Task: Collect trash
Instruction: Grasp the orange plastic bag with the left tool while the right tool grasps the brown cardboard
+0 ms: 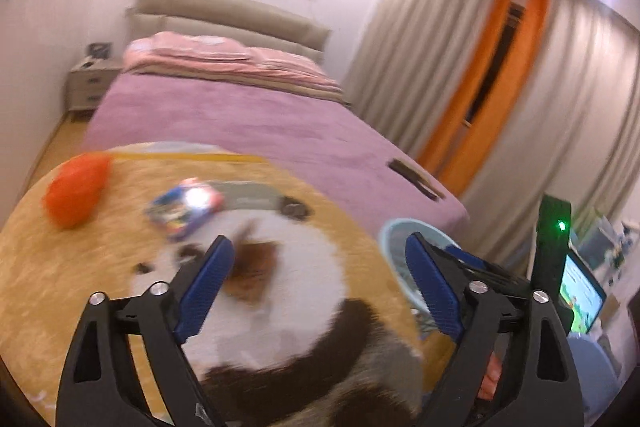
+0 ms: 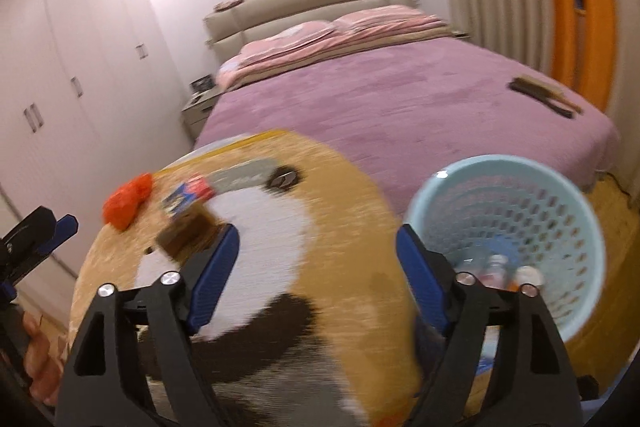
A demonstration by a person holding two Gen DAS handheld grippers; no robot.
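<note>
A round plush rug point(image 1: 100, 279) with an animal face carries trash: a crumpled orange-red wad point(image 1: 76, 193), a shiny blue snack wrapper point(image 1: 186, 211) and a brown packet point(image 1: 250, 273). They also show in the right wrist view: the wad point(image 2: 128, 201), the wrapper point(image 2: 186, 197), the brown packet point(image 2: 190, 233). My left gripper point(image 1: 318, 267) is open and empty above the rug, near the brown packet. My right gripper point(image 2: 318, 255) is open and empty, beside a light-blue perforated bin point(image 2: 520, 203) that holds some trash. The bin's rim shows in the left wrist view point(image 1: 416, 231).
A bed with a purple cover point(image 2: 400, 107) lies behind the rug, with a dark brush point(image 2: 544, 97) on its right side. White wardrobes point(image 2: 60, 87) stand at left, curtains point(image 1: 440, 67) at right. A lit screen point(image 1: 582, 295) stands at far right.
</note>
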